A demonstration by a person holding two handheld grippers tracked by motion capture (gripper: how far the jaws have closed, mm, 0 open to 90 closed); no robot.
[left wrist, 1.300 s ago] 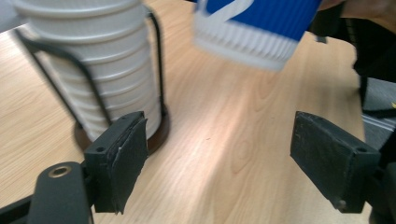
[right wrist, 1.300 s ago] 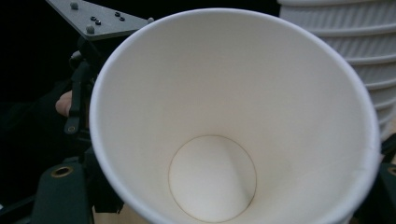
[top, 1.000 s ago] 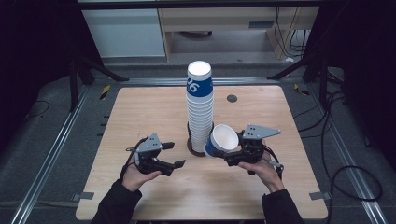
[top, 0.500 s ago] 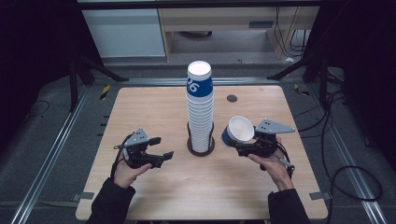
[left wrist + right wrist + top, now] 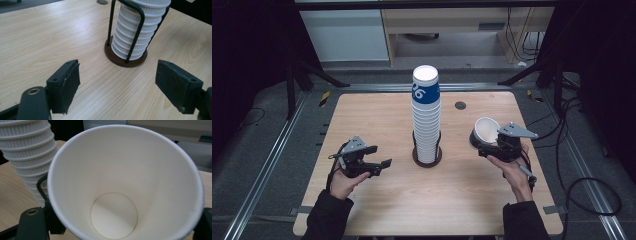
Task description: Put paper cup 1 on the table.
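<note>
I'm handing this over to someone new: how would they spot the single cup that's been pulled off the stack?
Find the tall stack of cups in its wire holder at the middle of the wooden table. To its right, the right gripper is shut on a single cup. Unlike the stacked ones, it stands alone, tilted, its white inside showing.

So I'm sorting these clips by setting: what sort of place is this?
Probably a lab or recording workspace, not a café: a bare wooden table stands on a metal rail frame, loose cables trail across the grey floor, and its load is a holder of stacked paper cups.
</note>
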